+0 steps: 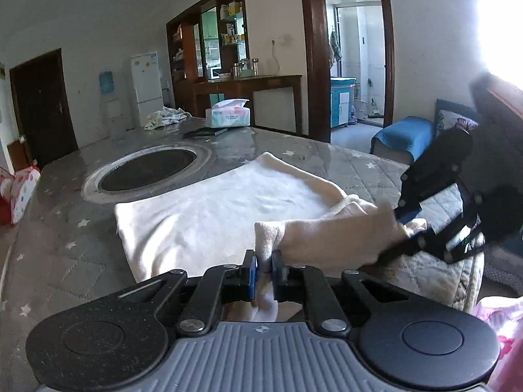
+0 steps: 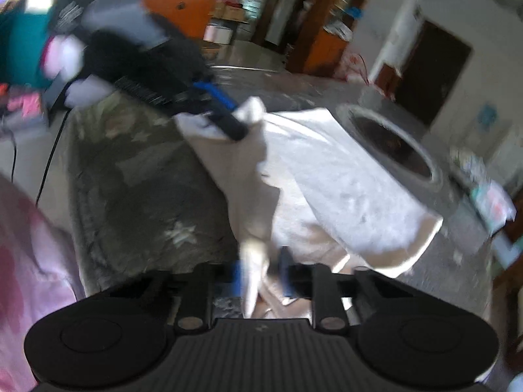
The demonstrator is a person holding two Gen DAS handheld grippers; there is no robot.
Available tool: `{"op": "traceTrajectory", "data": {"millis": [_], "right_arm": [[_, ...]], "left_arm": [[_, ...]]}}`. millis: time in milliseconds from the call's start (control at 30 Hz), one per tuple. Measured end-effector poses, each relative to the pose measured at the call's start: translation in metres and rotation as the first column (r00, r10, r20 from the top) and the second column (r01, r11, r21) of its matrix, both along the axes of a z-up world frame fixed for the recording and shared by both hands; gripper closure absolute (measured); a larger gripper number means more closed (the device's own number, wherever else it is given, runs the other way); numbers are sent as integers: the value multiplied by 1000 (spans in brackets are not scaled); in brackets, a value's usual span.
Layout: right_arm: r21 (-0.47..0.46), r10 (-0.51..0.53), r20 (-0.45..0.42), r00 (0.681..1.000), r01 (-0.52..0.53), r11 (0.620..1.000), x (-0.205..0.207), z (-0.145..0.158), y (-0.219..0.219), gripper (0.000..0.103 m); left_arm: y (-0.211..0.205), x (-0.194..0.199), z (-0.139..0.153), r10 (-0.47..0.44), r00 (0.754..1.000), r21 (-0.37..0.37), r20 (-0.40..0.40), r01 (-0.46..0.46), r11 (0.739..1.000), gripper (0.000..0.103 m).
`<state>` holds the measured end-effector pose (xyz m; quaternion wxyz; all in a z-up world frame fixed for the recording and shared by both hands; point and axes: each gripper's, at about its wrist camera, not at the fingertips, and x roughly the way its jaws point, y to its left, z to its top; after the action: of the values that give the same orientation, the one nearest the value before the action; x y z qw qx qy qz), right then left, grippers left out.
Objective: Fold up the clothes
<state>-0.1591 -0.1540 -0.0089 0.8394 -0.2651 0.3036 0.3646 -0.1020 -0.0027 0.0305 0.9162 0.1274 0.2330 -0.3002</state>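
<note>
White terry cloth, that's what I've got: a soft towel-like garment spread across the quilted worktop, just in front of the round metal-rimmed opening. It looks light and floppy, with no stiffness at all, so it'll sag and drape wherever it isn't supported. Corners and hems are the places to take it, and that's where I am.

Left tongs are pinched shut on a bunched fold of the near edge, fabric squeezed between the blue pads and spilling down behind them. Right tongs are clamped on the same near edge further along; a strip of cloth stands up between the pads, though that view is smeared by blur. From the left camera I see the right tongs coming in from the side, biting the raised hem.

Both units point forward and downward at the worktop, side by side, with the edge strung between them and lifted off the surface. Rest of the cloth lies flat beyond. I reckon I'm set to carry this edge over for a fold.
</note>
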Motion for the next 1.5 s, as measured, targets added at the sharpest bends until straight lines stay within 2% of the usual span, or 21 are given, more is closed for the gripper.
{"op": "traceTrajectory", "data": {"millis": [167,200,267,333,533,600,633,667,733,967,1267,1367,1500], "right_arm": [[74,-38,-92,995,45,996,14,8,-9,91],[79,-40,-99,994,48,996,16,9,-9,91],[85,-43,-107,993,52,995,16,10,-10,92],[84,-44,-108,993,53,995,17,10,-9,92],[65,-42,-87,995,48,997,14,8,-5,92],[62,-44,-77,996,49,997,12,7,-4,92],[63,-45,-69,997,49,997,10,7,-4,92],[62,-44,-60,997,47,997,8,7,-4,93],[60,-46,-49,998,49,997,5,6,-4,95],[66,-13,-24,1000,15,998,-15,17,-8,96],[132,48,-69,996,-39,990,-59,64,-21,96],[159,59,-84,995,-45,986,-61,81,-24,96],[162,19,-68,998,-8,987,-32,91,-25,96]], "left_arm": [[6,-22,-6,-19,999,57,46,17,998,82],[7,-27,-7,-24,998,71,52,20,997,81],[8,-35,-12,-33,997,111,65,26,993,72],[9,-42,-18,-45,996,152,76,33,988,69],[12,-55,-31,-81,988,258,132,45,965,68],[12,-57,-34,-92,985,275,147,49,960,73],[13,-58,-34,-95,984,276,150,50,960,82],[14,-58,-33,-89,985,267,150,47,963,90],[16,-60,-31,-78,986,248,150,39,968,94],[23,-74,-14,-45,988,175,148,18,984,96],[36,-125,30,2,989,59,151,-11,998,96],[38,-119,43,22,989,17,147,-25,1000,96],[30,-89,53,22,988,27,152,-26,999,96]]}}
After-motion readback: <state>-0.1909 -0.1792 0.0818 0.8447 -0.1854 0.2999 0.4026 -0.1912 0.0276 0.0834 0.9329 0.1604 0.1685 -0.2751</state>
